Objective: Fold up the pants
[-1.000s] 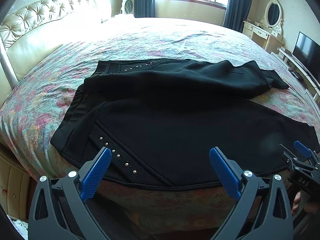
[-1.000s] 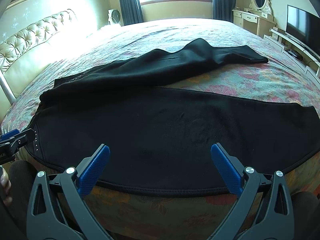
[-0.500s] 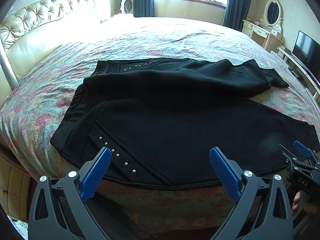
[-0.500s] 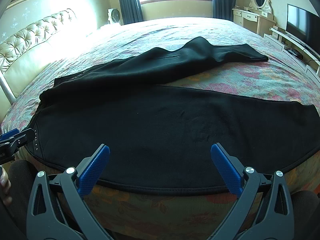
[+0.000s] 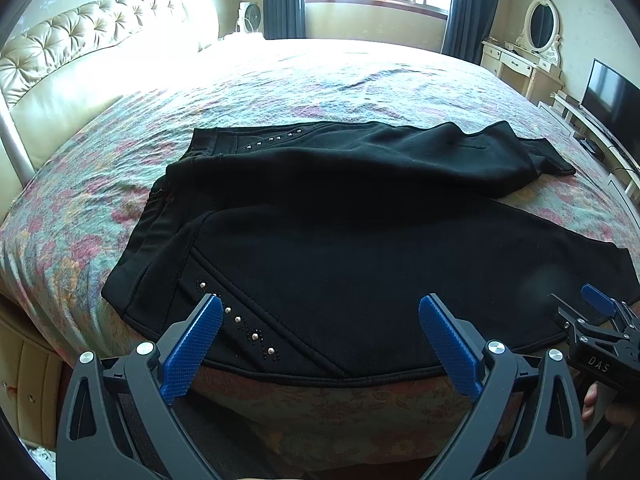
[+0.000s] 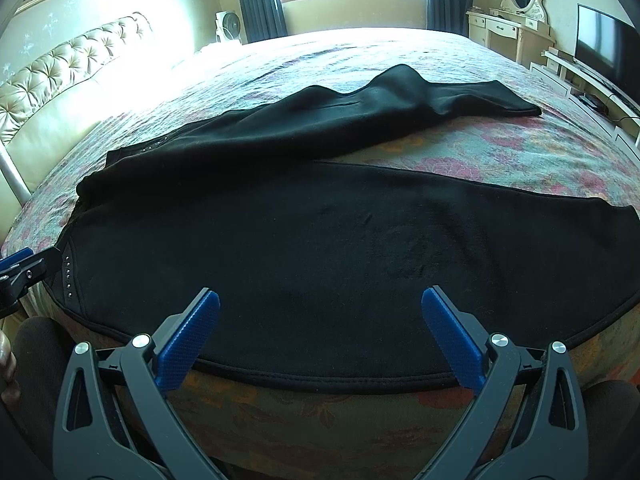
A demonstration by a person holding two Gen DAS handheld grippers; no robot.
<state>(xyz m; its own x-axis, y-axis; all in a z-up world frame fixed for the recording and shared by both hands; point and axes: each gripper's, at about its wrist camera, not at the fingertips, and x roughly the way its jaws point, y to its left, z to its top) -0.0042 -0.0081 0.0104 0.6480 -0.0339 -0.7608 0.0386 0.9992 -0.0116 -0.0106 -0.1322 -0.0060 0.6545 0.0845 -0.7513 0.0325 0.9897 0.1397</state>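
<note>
Black pants (image 5: 320,240) (image 6: 340,240) lie spread on the floral bedspread, waistband to the left, with silver studs (image 5: 248,330) near the front edge. One leg runs along the bed's near edge; the other leg (image 6: 380,108) lies crumpled farther back. My left gripper (image 5: 320,312) hovers open over the studded hip area, holding nothing. My right gripper (image 6: 320,308) hangs open over the near leg's middle, also holding nothing. In the left wrist view the right gripper (image 5: 596,320) shows at the right edge.
The bed (image 5: 360,80) has a tufted cream headboard (image 5: 80,52) on the left. A dressing table with mirror (image 5: 528,52) and a TV (image 5: 608,92) stand to the right. A fan (image 5: 250,16) and curtained window are at the back. A person's fingers (image 5: 600,404) hold the right tool.
Both grippers have stayed almost still, with only a very slight shift of view. The pants have not moved.
</note>
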